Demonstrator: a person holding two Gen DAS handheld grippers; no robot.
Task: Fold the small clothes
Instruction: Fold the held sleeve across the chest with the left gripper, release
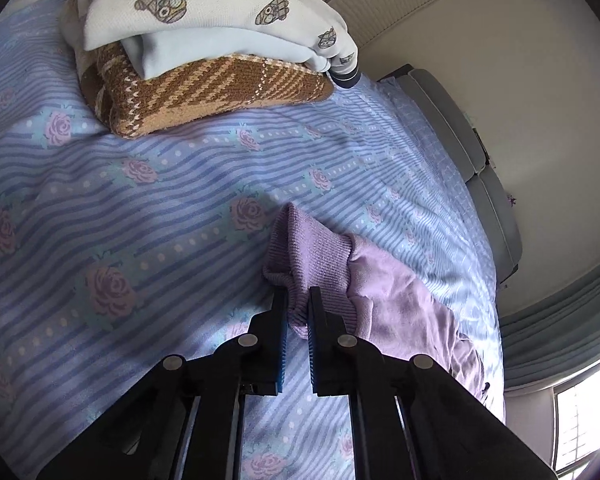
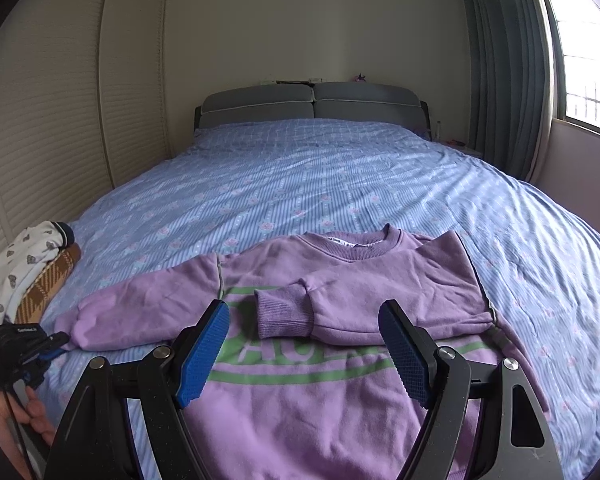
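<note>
Lilac fleece fills my view: my left gripper (image 1: 298, 308) pinches the ribbed cuff (image 1: 312, 256) of the sweatshirt (image 2: 340, 280). My right gripper (image 2: 304, 320) hangs spread, empty, above its folded-in sleeve. Beyond, on the bedspread (image 2: 300, 176), lie folded clothes (image 1: 204, 40).

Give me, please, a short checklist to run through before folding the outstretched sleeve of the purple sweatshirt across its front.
1. Left gripper shut on the sleeve cuff: ok.
2. Right gripper open, holding nothing: ok.
3. Other sleeve already folded across the purple sweatshirt: ok.
4. Folded stack clear of the sweatshirt: ok.
5. Grip takes both cuff layers: cannot tell.
</note>
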